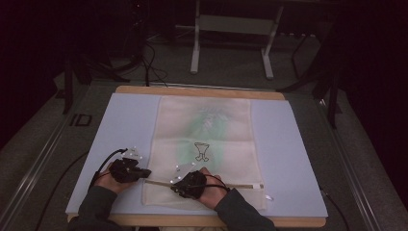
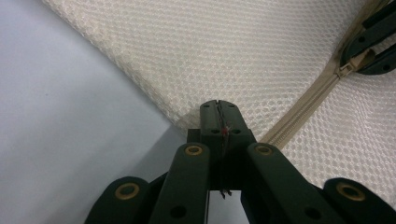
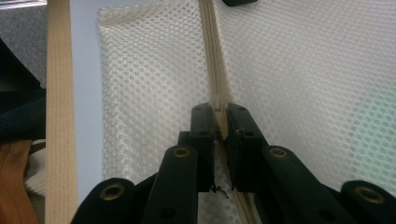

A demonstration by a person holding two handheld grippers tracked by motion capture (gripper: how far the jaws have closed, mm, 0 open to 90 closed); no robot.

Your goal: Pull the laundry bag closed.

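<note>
While the zip is being worked, findings stand as follows.
Bag: mesh bag point(image 1: 204, 144) lies flat on the blue mat point(image 1: 288, 144), long axis running away from the person.
Zip: zip point(image 2: 299, 119) runs crosswise at the near end.
Left gripper point(image 2: 218, 112): jaws pressed together on the bag's corner.
Right gripper point(image 3: 219, 116): clamped on the zip pull point(image 3: 218, 105).
Advice: keep the corner taut; draw straight along the zip.

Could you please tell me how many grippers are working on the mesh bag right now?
2. The left gripper pinches the mesh bag at its near left edge; the right gripper is clamped on the zipper just beside it.
</note>
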